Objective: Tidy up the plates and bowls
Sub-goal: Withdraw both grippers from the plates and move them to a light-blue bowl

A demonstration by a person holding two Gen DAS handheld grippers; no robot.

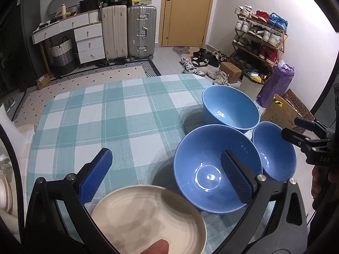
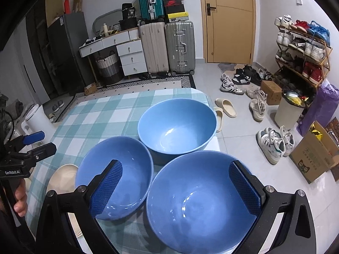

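Observation:
Three blue bowls stand close together on the checked tablecloth (image 1: pixel 106 116) at its right side: a far bowl (image 1: pixel 231 108) (image 2: pixel 177 127), a middle bowl (image 1: pixel 211 169) (image 2: pixel 114 175) and a near-right bowl (image 1: pixel 273 150) (image 2: pixel 201 199). A beige plate (image 1: pixel 148 218) (image 2: pixel 63 177) lies left of the middle bowl at the front edge. My left gripper (image 1: pixel 166 152) is open and empty, hovering over the plate, with its right finger above the middle bowl. My right gripper (image 2: pixel 175 163) is open and empty above the near-right bowl, its left finger over the middle bowl.
The cloth's left and far parts (image 2: pixel 95 114) carry nothing. Beyond the table's right edge the floor holds shoes (image 2: pixel 273 144), a white bin (image 2: pixel 288 112) and a cardboard box (image 2: pixel 313 158). Suitcases (image 1: pixel 129 31) and a door (image 1: pixel 186 12) stand at the back. A thumb (image 1: pixel 156 247) shows over the plate.

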